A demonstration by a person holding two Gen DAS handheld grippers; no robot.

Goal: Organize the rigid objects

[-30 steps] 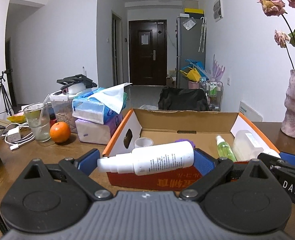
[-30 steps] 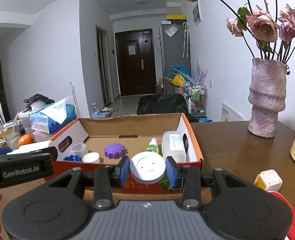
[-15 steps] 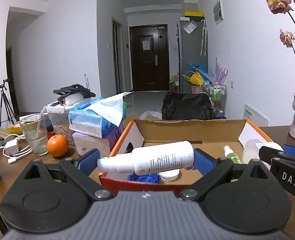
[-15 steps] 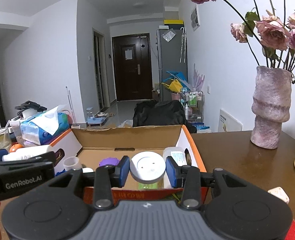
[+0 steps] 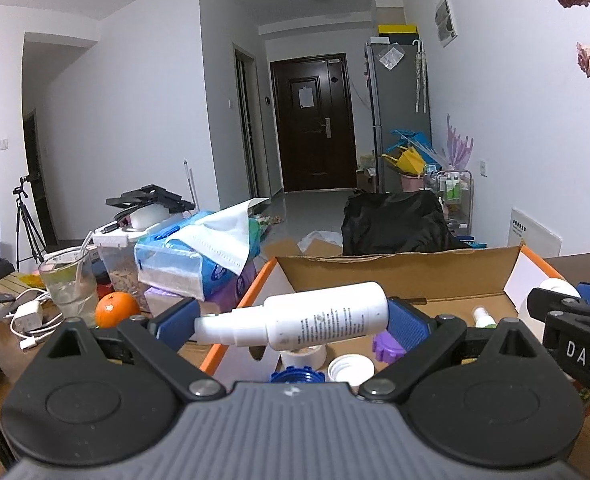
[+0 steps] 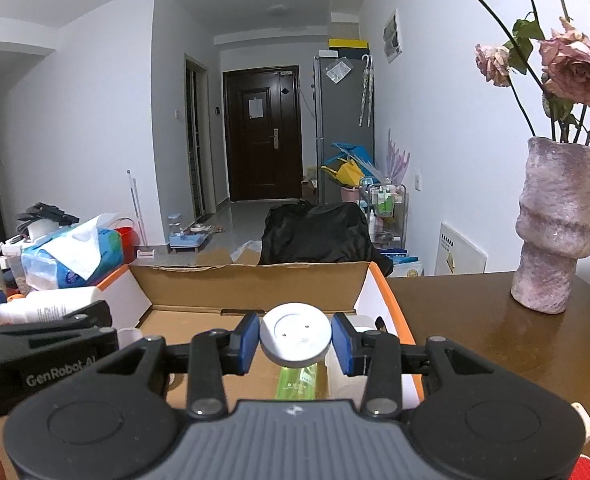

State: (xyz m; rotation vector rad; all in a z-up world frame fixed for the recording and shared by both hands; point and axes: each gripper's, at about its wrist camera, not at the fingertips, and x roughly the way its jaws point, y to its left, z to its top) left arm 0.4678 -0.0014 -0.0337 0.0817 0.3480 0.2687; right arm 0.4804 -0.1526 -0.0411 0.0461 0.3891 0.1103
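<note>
Left gripper (image 5: pixel 291 322): jaws clamped end-to-end on white spray bottle (image 5: pixel 319 316). Bottle long axis horizontal, crosswise to the line of view, nozzle toward the left pad, base against the right pad, slightly tilted up at the base end. Held above the near-left corner of the cardboard box (image 5: pixel 399 270), roughly over the orange left wall and just inside it.

Right gripper (image 6: pixel 295 340): jaws closed on white round lid (image 6: pixel 295 339), flat face toward camera, pinched across its width. Held over the right half of the box interior, directly above the green bottle (image 6: pixel 298 380) lying on the box floor.

Box contents seen from left view: purple cap (image 5: pixel 387 346), white cap (image 5: pixel 351 366), blue cap (image 5: pixel 297 374), small white cup (image 5: pixel 303 356). Box resting on brown bench (image 6: pixel 475 328), vase (image 6: pixel 551 224) well apart to the right.

Judgement: both items already over the box; release needs only a short drop. Bottle's long axis runs across the box's left wall line, so a slight shift rightward probably advisable before letting go, else nozzle end may catch the wall. Lid likely to land on the green bottle and roll.
</note>
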